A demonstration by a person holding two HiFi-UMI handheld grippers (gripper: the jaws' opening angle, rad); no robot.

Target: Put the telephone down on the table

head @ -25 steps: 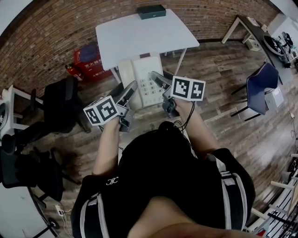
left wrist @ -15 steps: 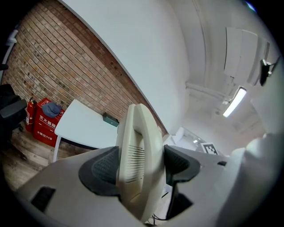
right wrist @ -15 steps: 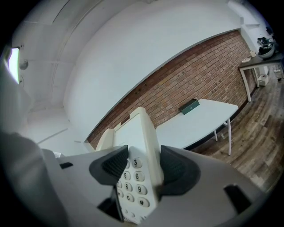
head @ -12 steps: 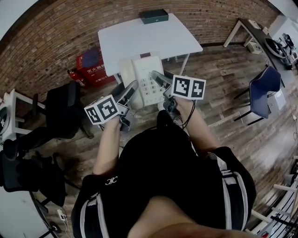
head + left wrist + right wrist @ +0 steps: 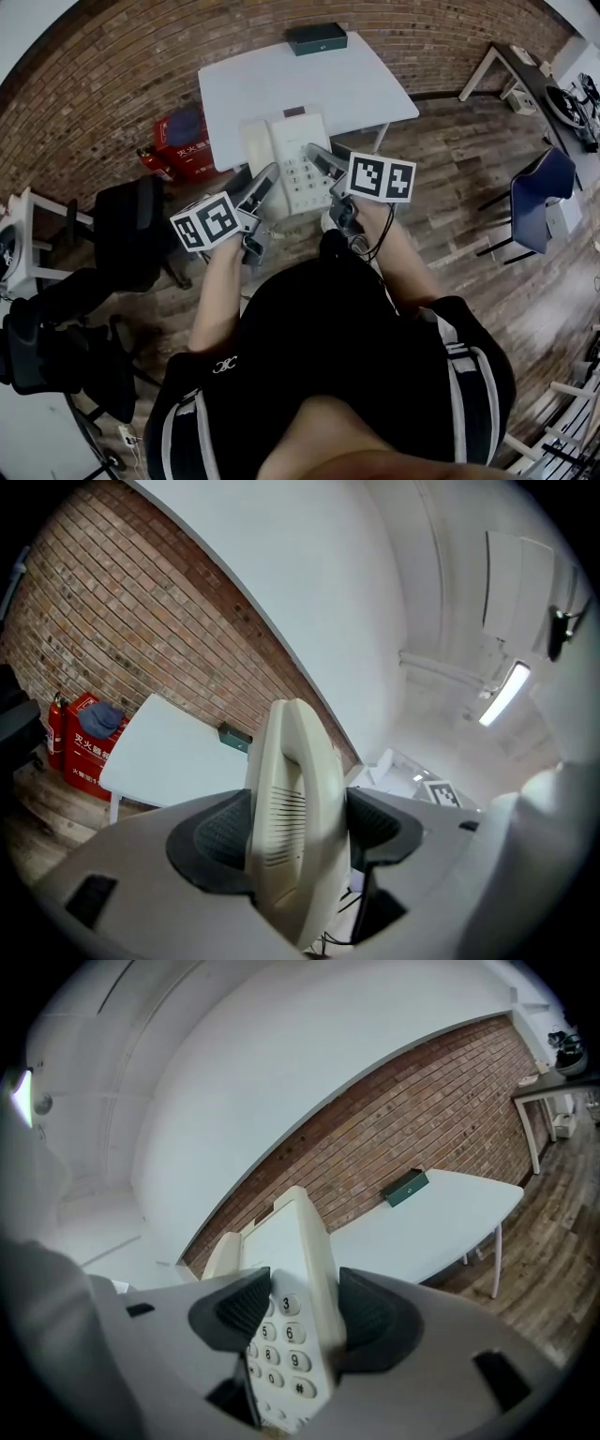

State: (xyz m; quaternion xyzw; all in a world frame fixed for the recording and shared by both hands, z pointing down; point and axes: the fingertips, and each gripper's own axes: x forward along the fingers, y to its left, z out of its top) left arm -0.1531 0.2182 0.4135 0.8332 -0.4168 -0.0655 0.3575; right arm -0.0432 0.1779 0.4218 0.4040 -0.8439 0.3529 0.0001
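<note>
Head view: telephone (image 5: 296, 150) is held up at the near edge of the white table (image 5: 281, 70), long axis pointing away from the person, keypad up; left gripper view: left gripper (image 5: 292, 829) clamps its handset side; right gripper view: right gripper (image 5: 302, 1314) clamps its keypad side.

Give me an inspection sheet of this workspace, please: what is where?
Surface: white table, one box on it.
Job's things: phone, held up short of the table, not set down.
Clutter: dark box at the table's far edge.
Grippers: left gripper shut on the handset; right gripper shut on the phone's keypad side.
Cables: black cable beneath the right gripper.
Surroundings: brick wall, red boxes, black chairs, blue chair, wood floor.
</note>
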